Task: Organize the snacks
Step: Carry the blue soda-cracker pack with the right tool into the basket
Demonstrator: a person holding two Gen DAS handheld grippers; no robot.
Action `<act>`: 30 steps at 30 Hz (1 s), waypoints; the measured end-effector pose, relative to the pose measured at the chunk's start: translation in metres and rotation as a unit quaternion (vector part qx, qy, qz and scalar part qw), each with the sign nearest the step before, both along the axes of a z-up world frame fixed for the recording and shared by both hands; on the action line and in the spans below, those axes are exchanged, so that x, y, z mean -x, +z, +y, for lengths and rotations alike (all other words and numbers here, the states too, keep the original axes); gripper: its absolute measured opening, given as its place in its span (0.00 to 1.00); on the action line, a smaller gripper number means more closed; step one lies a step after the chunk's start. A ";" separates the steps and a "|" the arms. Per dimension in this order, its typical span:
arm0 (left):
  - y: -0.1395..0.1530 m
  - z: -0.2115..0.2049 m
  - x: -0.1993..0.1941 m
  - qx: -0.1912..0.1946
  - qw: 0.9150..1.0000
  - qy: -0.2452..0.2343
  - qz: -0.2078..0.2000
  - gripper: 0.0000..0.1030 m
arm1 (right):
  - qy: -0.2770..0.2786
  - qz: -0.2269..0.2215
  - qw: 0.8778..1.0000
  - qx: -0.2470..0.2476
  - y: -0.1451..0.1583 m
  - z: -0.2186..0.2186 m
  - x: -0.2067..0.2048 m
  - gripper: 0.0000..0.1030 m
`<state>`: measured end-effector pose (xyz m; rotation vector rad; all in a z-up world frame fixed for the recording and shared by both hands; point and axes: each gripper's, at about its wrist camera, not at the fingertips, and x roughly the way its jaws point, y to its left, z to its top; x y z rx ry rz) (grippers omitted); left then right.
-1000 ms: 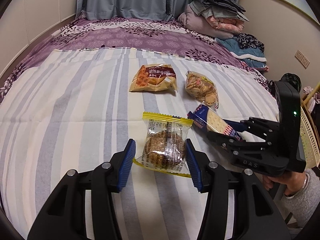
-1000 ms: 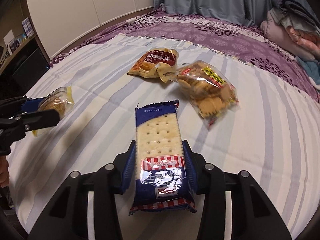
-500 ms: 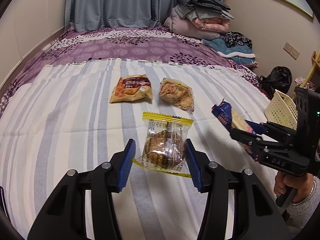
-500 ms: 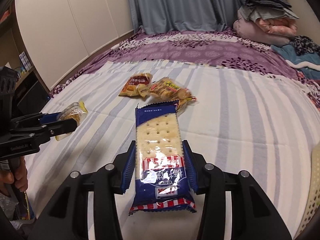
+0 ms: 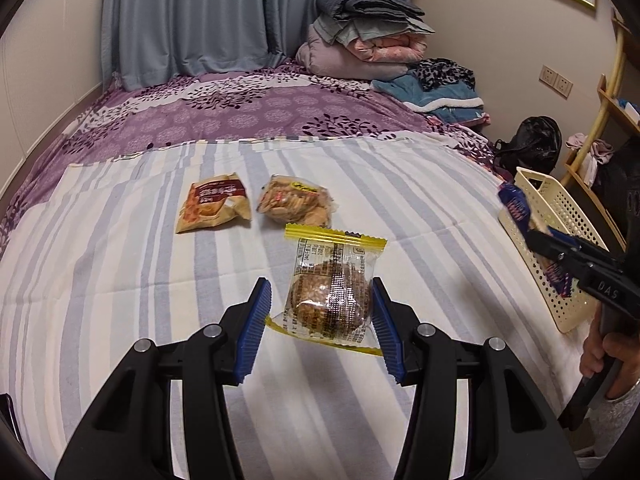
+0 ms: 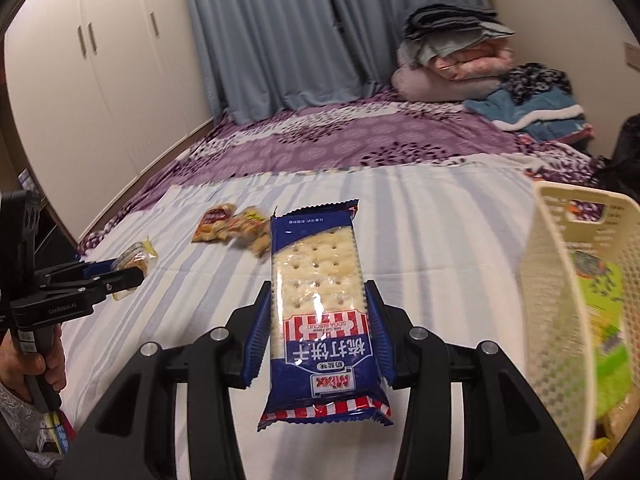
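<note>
left wrist: close, down over bed (image 5: pixel 120 280) | right wrist: likewise | shared: bed

Cracker pack (image 6: pixel 320 320): dark blue, red-and-white striped band, white lettering, pale crackers behind clear film. Cake packet (image 5: pixel 330 288): clear with black print, yellow ends, brown cake inside. Bag (image 5: pixel 214 208): orange-tan with a dark red label. Biscuit bag (image 5: pixel 296 202): clear, golden biscuits, yellow-and-red label. Sheet (image 5: pixel 120 280): cream with grey-blue stripes. Bedspread (image 5: pixel 240 116): purple with dark leaf and pale medallion print. Basket (image 6: pixel 560 280): cream, perforated. Curtains (image 6: pixel 272 40): grey-blue. Pads (image 5: pixel 254 328): blue, on black grippers
</note>
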<state>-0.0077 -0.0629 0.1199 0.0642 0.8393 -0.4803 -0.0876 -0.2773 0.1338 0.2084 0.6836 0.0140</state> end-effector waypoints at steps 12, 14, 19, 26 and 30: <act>0.011 -0.050 0.008 -0.007 0.999 -0.046 -0.008 0.50 | -0.134 -0.036 0.990 0.037 0.021 -0.089 0.068 0.44; 0.013 -0.059 0.009 -0.009 0.998 -0.055 -0.010 0.50 | -0.155 -0.035 0.987 0.037 0.019 -0.102 0.076 0.44; 0.018 -0.082 0.013 -0.015 0.997 -0.075 -0.015 0.50 | -0.201 -0.028 0.978 0.040 0.012 -0.131 0.094 0.44; 0.027 -0.116 0.019 -0.022 0.994 -0.105 -0.022 0.50 | -0.234 -0.016 0.971 0.033 -0.001 -0.160 0.109 0.44; 0.030 -0.134 0.022 -0.025 0.992 -0.121 -0.026 0.50 | -0.249 -0.013 0.968 0.015 -0.008 -0.173 0.115 0.45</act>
